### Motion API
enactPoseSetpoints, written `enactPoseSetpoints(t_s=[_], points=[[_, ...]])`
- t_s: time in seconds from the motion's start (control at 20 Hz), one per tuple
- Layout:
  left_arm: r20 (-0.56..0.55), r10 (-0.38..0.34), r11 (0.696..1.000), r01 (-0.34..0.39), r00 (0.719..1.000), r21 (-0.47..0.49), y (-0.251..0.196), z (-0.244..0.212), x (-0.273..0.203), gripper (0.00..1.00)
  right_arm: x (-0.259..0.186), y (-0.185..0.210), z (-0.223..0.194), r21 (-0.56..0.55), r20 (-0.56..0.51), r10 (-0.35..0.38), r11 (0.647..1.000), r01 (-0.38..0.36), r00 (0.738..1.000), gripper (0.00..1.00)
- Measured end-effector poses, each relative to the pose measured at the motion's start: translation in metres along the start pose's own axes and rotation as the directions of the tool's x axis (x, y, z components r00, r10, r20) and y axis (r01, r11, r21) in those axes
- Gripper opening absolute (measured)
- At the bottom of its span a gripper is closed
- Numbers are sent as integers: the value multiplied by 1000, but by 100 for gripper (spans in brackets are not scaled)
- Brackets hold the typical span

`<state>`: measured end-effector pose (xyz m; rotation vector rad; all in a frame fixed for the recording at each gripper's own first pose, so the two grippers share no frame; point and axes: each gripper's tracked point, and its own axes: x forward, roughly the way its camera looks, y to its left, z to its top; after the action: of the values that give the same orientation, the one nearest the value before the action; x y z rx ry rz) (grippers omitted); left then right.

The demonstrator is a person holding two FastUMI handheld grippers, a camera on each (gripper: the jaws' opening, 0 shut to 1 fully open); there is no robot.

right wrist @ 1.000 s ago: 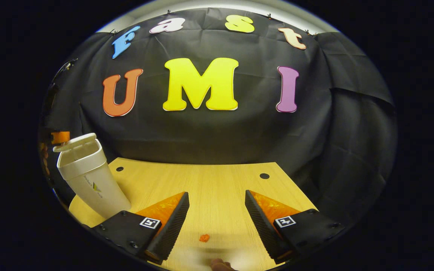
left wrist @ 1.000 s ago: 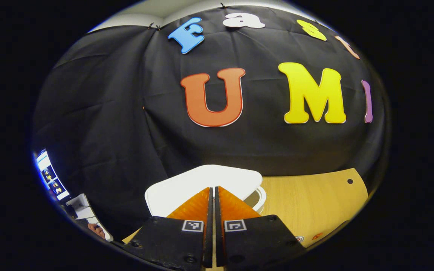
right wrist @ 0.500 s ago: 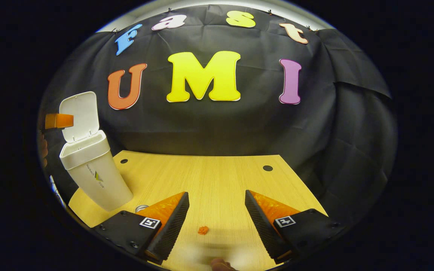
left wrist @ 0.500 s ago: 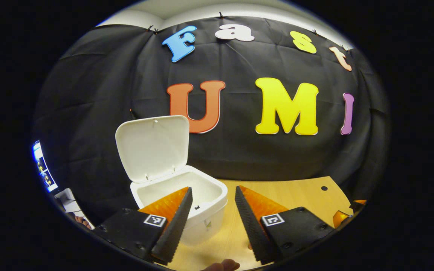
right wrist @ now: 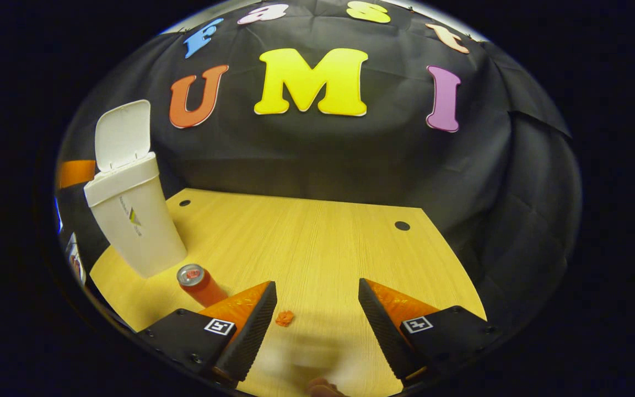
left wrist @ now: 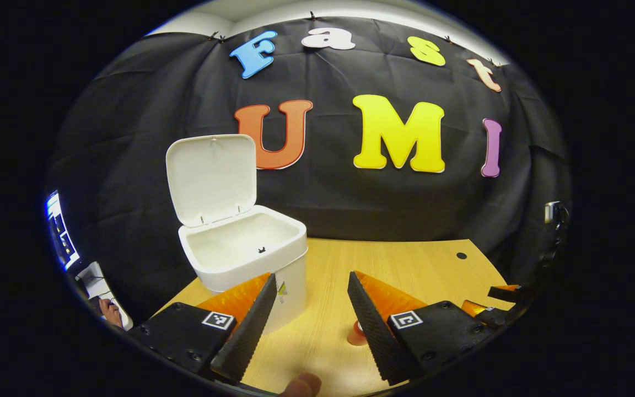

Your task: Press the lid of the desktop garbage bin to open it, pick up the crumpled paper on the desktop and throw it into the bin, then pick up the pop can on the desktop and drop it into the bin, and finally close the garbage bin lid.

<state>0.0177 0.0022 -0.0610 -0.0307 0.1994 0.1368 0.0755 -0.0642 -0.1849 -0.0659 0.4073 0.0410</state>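
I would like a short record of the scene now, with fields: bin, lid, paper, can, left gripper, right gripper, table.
bin: white bin upright near the table's left edge in the right gripper view
lid: lid open, standing up at the back
paper: small orange paper on the table, between the right gripper's fingers
can: red can upright, in front of the bin
left gripper: left gripper open, empty
right gripper: right gripper open, empty
table: wooden table

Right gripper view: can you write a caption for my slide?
Open hand-held gripper above a wooden table, crumpled paper and pop can just ahead, white bin standing with its lid up.
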Motion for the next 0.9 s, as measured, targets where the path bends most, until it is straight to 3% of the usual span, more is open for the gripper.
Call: enactPoseSetpoints(t_s=[0.2,0.35,0.6,0.75,0.9], points=[[-39,-37,999,38,999,22,-7,-29,-13,87,11,11,-28,-32,-51,43,999,-44,998,94],[-100,-26,998,32,995,59,-3,-59,-13,88,22,28,-44,-45,-74,81,995,-84,994,94],[-166,-21,995,37,986,92,4,-83,-11,88,47,45,-62,-43,-135,90,994,-97,987,94],[-219,-70,991,93,973,96,-1,-99,-14,87,66,51,-77,-33,-183,83,995,-91,980,94],[-230,-75,986,107,970,131,1,-104,-11,88,82,55,-89,-29,-216,73,996,-82,974,94]])
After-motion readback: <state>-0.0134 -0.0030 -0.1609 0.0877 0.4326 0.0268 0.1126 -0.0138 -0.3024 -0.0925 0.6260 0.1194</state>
